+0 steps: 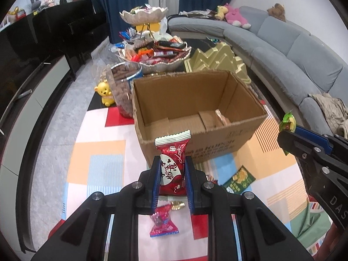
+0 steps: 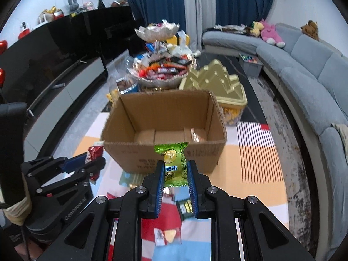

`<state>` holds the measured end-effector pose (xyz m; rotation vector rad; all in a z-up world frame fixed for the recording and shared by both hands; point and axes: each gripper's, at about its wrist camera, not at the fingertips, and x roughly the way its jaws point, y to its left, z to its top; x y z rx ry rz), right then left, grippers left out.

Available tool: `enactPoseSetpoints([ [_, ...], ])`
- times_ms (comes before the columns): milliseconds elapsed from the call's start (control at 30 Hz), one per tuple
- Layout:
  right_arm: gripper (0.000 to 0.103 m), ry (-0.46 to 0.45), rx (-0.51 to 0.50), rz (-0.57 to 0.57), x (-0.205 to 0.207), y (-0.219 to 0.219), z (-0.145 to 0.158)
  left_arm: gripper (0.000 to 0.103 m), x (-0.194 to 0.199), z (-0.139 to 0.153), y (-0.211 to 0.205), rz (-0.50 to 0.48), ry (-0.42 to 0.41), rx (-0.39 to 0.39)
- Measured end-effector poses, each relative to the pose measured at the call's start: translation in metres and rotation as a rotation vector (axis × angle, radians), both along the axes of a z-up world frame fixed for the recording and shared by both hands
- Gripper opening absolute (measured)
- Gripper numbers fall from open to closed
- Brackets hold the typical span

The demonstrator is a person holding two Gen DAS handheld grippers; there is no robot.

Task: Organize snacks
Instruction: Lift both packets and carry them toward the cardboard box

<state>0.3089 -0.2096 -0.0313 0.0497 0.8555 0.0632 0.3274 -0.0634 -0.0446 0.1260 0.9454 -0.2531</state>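
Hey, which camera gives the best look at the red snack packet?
The left wrist view. There the red snack packet sits centred and sharp, clamped in the left gripper, its printed front readable. In the right wrist view the packet appears only at the left edge, small, crumpled-looking and partly hidden by that gripper's fingers.

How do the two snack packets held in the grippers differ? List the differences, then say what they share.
The red packet has a white heart panel with red writing; the green packet shows a gold round emblem. The red packet sits in the left gripper, the green one in the right gripper. Both are sealed, crimp-ended and clamped upright before the cardboard box.
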Motion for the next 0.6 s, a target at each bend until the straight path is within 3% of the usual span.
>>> enactPoseSetpoints([
  [233, 0.022, -0.064, -0.024, 0.032, 0.012, 0.006, 0.011, 0.021, 0.015, 0.009, -0.003, 0.009, -0.031, -0.007],
  [600, 0.022, -0.091, -0.045, 0.038, 0.046, 0.003, 0.014, 0.021, 0.047, 0.012, -0.004, 0.028, -0.058, -0.014],
])
